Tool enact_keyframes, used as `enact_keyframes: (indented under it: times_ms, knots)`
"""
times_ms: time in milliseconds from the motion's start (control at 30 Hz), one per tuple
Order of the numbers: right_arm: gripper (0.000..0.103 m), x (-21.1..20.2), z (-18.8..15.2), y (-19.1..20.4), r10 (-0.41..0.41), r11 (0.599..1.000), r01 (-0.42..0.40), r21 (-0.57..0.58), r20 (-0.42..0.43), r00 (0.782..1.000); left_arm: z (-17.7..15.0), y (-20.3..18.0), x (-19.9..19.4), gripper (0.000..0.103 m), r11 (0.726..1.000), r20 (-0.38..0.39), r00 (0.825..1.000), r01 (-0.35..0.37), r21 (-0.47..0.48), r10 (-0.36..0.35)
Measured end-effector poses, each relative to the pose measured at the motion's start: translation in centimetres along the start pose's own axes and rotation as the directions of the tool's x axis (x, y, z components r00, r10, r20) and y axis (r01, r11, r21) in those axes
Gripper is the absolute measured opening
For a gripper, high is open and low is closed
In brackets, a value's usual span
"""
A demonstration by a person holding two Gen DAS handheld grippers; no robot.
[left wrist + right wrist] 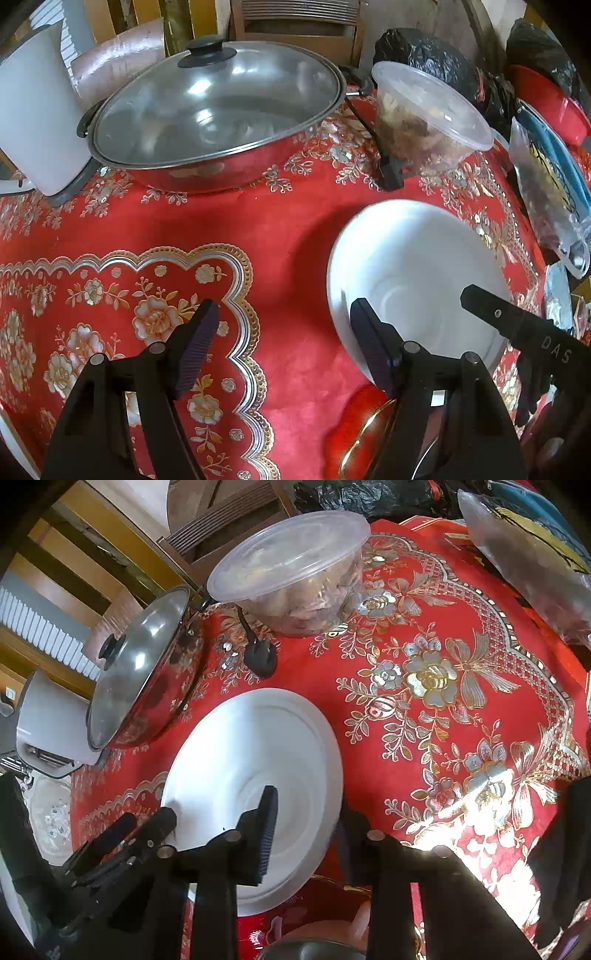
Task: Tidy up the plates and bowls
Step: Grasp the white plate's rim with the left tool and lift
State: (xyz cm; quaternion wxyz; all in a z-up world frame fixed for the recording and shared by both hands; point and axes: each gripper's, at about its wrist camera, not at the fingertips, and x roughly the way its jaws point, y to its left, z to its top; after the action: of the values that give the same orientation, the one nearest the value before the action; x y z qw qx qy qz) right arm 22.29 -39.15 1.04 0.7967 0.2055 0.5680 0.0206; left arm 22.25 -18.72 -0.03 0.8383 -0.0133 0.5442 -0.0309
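A white deep plate (417, 266) hangs slightly tilted just above the red flowered tablecloth (280, 229) at the right. In the right wrist view my right gripper (310, 834) straddles the near rim of the plate (251, 753), one finger on its inside and the other under the rim, shut on it. That right gripper (517, 325) also reaches in over the plate from the right. My left gripper (284, 332) is open and holds nothing; its right finger overlaps the plate's left edge. Under the plate's near side lie a red gold-rimmed dish (365, 424) and a metal bowl (306, 949).
A steel wok with a glass lid (218, 118) and a white appliance (33, 118) stand at the back left. A clear lidded food container (424, 114) and a black plug (391, 170) sit behind the plate. Filled plastic bags (546, 184) line the right edge.
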Motion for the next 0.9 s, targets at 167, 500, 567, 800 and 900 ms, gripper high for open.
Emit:
enact_keyframes:
  times_ms: [167,500,567,800,900]
  knots:
    - [0.013,0.2,-0.2,0.2,0.048,0.999,-0.048,0.008,-0.021,0.999,0.0,0.1,0.5,0.073,1.0,-0.016,1.0,0.012,-0.012,-0.012]
    - [0.013,0.9,-0.4,0.3,0.068,0.997,-0.067,0.028,-0.051,0.996,0.3,1.5,1.6,0.073,0.999,-0.041,0.999,-0.025,-0.026,0.024]
    - [0.013,1.1,-0.4,0.4,0.065,0.998,-0.064,0.026,-0.06,0.996,0.3,1.8,2.2,0.073,0.999,-0.063,0.998,-0.014,-0.04,0.012]
    - [0.012,1.9,-0.8,1.2,0.059,0.998,-0.058,0.01,-0.071,0.996,-0.3,1.5,4.1,0.044,1.0,-0.131,0.991,0.012,-0.027,-0.015]
    - [0.008,1.9,-1.1,1.8,0.064,0.998,-0.064,-0.004,-0.07,0.996,-0.3,1.6,4.2,0.021,0.996,-0.153,0.985,0.074,-0.046,-0.08]
